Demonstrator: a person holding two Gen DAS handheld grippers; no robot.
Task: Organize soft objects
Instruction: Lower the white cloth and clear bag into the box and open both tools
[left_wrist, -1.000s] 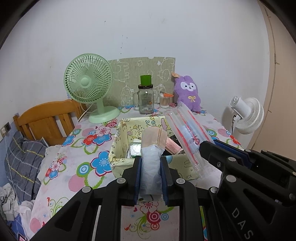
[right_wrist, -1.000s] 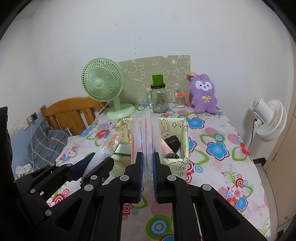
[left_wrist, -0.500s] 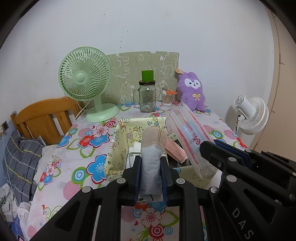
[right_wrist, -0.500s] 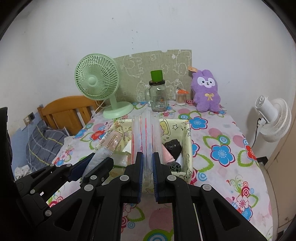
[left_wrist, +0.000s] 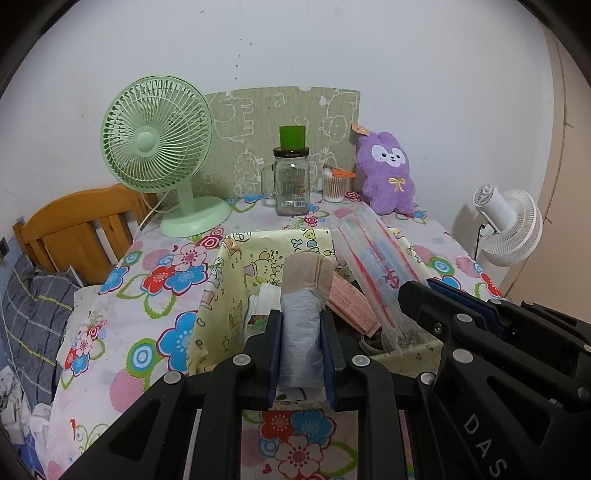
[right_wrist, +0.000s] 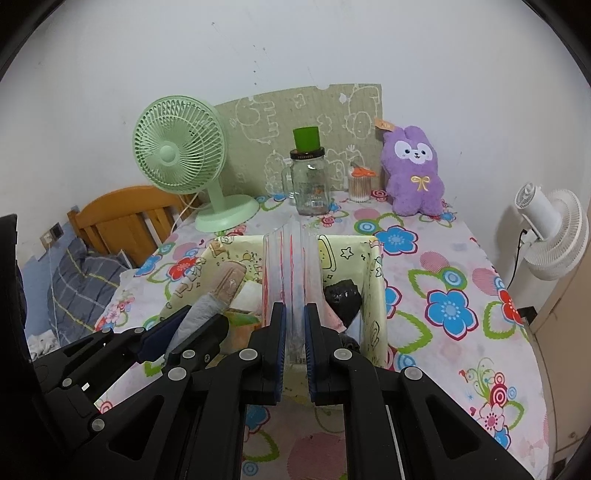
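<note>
Flower-print tablecloth (right_wrist: 443, 266) | yellow cartoon fabric bin (left_wrist: 221, 295) | left gripper (left_wrist: 301, 347) clamps grey-tan rolled pouch (left_wrist: 303, 295) above bin | right gripper (right_wrist: 294, 339) clamps clear zip bags (right_wrist: 290, 266) | lower upright, then release.

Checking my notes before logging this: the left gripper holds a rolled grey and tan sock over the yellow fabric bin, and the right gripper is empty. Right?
Not quite. The right gripper is not empty: the right wrist view shows its jaws shut on a clear plastic bag. The left gripper does hold the sock over the yellow fabric bin.
</note>
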